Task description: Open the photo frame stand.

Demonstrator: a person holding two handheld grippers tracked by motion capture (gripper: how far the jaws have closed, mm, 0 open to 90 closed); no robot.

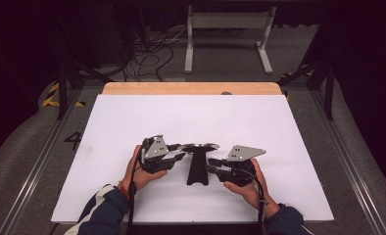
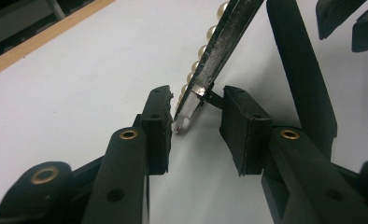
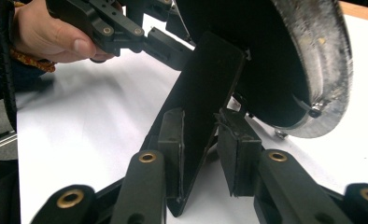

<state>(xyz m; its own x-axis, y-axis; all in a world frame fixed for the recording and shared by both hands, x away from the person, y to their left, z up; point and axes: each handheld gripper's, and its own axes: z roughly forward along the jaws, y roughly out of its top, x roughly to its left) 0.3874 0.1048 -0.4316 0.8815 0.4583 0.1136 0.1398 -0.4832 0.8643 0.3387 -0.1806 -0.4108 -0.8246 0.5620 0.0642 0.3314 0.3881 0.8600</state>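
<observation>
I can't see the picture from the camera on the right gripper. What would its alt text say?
The right gripper has its two black jaws around a flat black stand leg, one pad against it. Behind rises a round mirror with a silvery rim, on a white table. The left gripper, in a hand, reaches in from upper left.

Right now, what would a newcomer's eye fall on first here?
The round framed mirror on its black stand, at the near middle of the white table. The left gripper brackets its pearl-edged rim; the right gripper brackets the stand's flat strut, one pad touching it.
</observation>
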